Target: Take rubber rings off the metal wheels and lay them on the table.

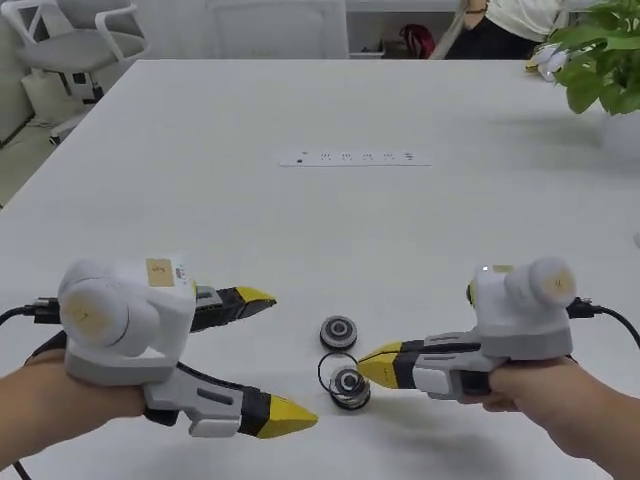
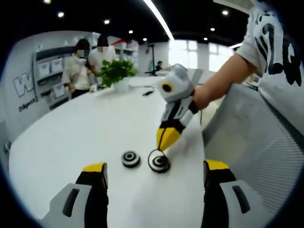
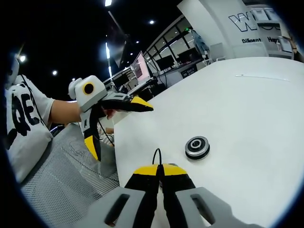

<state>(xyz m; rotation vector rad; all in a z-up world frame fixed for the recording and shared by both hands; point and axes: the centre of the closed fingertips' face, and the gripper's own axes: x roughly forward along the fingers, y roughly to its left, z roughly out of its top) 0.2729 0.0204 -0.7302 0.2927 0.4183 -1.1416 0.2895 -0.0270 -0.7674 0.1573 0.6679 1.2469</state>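
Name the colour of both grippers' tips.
Yellow, on the left gripper and the right gripper, which pinches a rubber ring; clearest in the head view.

Table [image 1: 400, 230]: white top, smooth and matt, with a faint sheen.
Left gripper [image 1: 283, 358] and right gripper [image 1: 372, 366]: housings of white and grey moulded plastic, satin finish. The jaws are matt black plastic with smooth yellow tips.
Far wheel [image 1: 338, 331]: bright, glossy metal hub with a dull dark rubber band on the rim.
Near wheel [image 1: 349, 385]: polished metal, reflective.
Rubber ring [image 3: 156, 156]: thin, black, matt.
Chair back [image 3: 66, 171]: grey open-weave mesh, coarse.
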